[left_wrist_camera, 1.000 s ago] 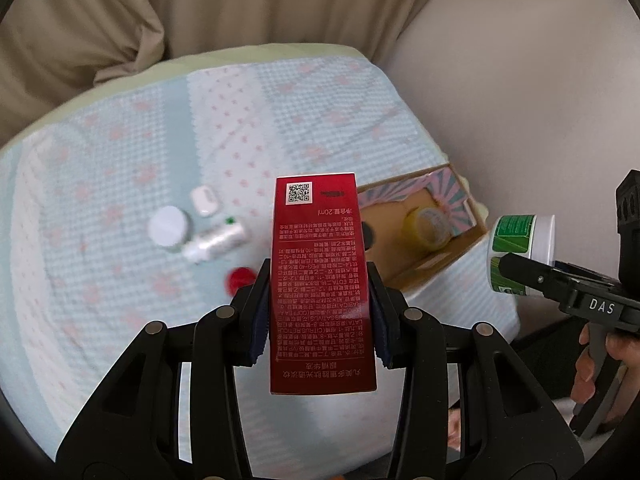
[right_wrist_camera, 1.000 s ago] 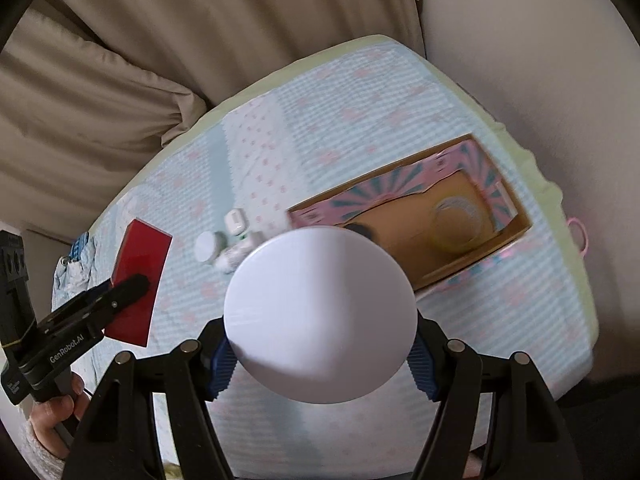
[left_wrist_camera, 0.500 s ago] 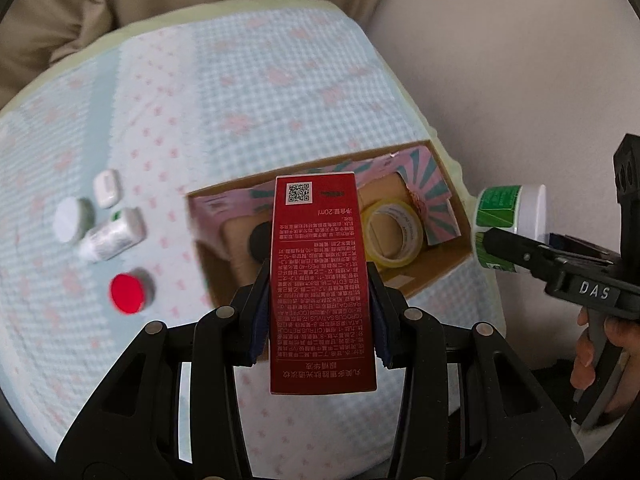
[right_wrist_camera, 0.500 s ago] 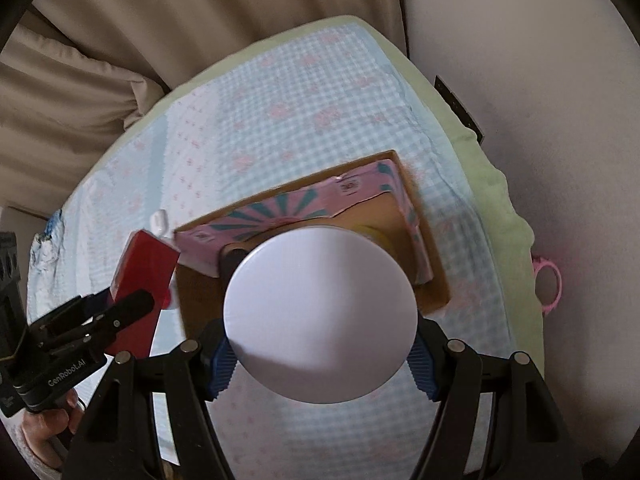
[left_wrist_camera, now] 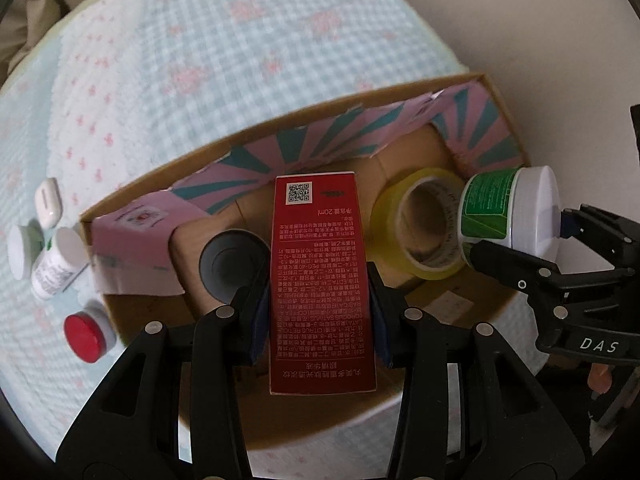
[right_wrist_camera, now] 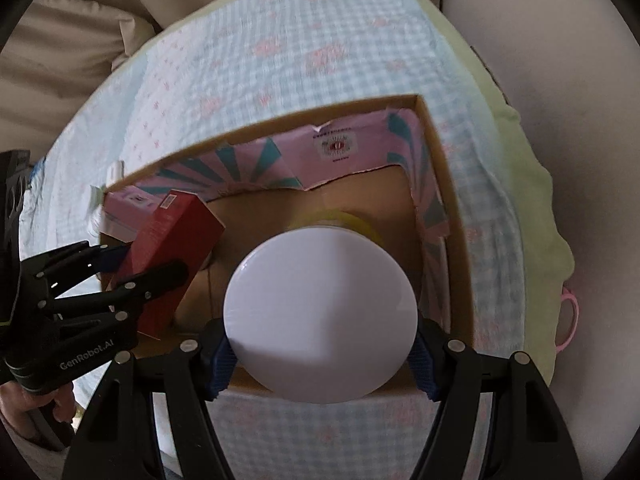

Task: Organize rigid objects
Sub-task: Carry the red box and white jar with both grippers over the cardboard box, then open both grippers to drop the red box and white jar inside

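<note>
Your left gripper (left_wrist_camera: 320, 304) clamps the tall red printed carton (left_wrist_camera: 320, 276) and your right gripper (right_wrist_camera: 320, 354) grips the green-labelled white tub (right_wrist_camera: 320, 312), both poised above the open cardboard box (left_wrist_camera: 496, 92), ready for dropping in.

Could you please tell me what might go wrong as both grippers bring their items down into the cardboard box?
1. The white-lidded green-labelled jar in the right gripper hangs over the yellow tape roll; set down there, it could land on the roll and tip.
2. The tall red carton in the left gripper sits beside the dark round cup and may knock it.
3. Both grippers share the open cardboard box and could collide.
</note>
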Tool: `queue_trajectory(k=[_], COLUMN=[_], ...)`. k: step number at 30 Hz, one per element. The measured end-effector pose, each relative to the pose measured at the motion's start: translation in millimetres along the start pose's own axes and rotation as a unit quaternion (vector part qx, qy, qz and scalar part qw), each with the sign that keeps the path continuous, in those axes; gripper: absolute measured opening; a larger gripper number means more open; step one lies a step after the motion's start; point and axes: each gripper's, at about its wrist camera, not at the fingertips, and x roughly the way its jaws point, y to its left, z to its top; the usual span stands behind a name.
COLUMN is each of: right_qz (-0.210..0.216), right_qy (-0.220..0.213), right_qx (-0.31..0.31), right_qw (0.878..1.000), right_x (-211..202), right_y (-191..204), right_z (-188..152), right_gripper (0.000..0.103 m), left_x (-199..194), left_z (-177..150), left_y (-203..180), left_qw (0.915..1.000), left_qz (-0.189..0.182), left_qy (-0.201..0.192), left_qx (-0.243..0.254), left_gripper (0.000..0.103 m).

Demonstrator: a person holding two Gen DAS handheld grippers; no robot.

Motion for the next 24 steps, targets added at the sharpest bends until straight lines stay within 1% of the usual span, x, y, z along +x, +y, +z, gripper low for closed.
queue_trajectory(k=[4,6,8,9,10,12,14,18,22,24], right_qz=[0.010,0.016,0.020,0.022,0.022,0.036,0.040,0.040,0.038,0.033], right_qy=[0.017,0.023,0.022,0.011,-0.003,-0.021,-0.033,-0.035,-0.029,-0.031], right_qx=[-0.002,-0.009,-0.011,-0.011,-0.007,0.006,0.026,0.040,0.037,0.032], right_qw=[1.000,1.000,0.999,1.000,1.000,0.999,0.998,0.998,0.998,0.998], right_x=[14.5,20.4,22.7,20.1,14.7,5.4,-3.0,-10.9,-17.7,-23.8], right_y=[-1.4,-0.7,0.2,-0.4,-3.9,-11.4,-19.3,-24.4,-21.5,-16.9], right_z=[4.4,6.1,8.5,8.6,8.6,7.8,4.2,-4.2,-8.2,-11.1], right_gripper=[0.067,0.068,0.088,0.103,0.103,0.103,0.103,0.103,0.103,0.103], left_x=[10.8,10.6,7.2,5.0,4.1,-0.5,-4.2,-13.2,-26.9,-33.7], left_z=[3.1,3.7,3.7,3.0,2.9,-1.4,-6.2,-20.7,-31.3,-31.1], left_y=[-3.6,-7.0,-10.2,-10.0,-7.9,0.5,7.1,12.2,14.2,14.4], left_qw=[0.9997,0.9995,0.9994,0.9989,0.9983,0.9993,0.9995,0.9991,0.9991,0.9990], left_qz=[0.019,0.021,0.023,0.038,0.051,0.035,0.030,0.040,0.034,0.035], left_qy=[0.011,0.008,0.001,-0.001,0.000,0.003,0.006,0.008,0.000,-0.006], left_qx=[0.014,0.021,0.027,0.028,0.028,0.014,0.002,-0.007,-0.023,-0.028], left_gripper=[0.038,0.039,0.057,0.079,0.103,0.103,0.103,0.103,0.103,0.103])
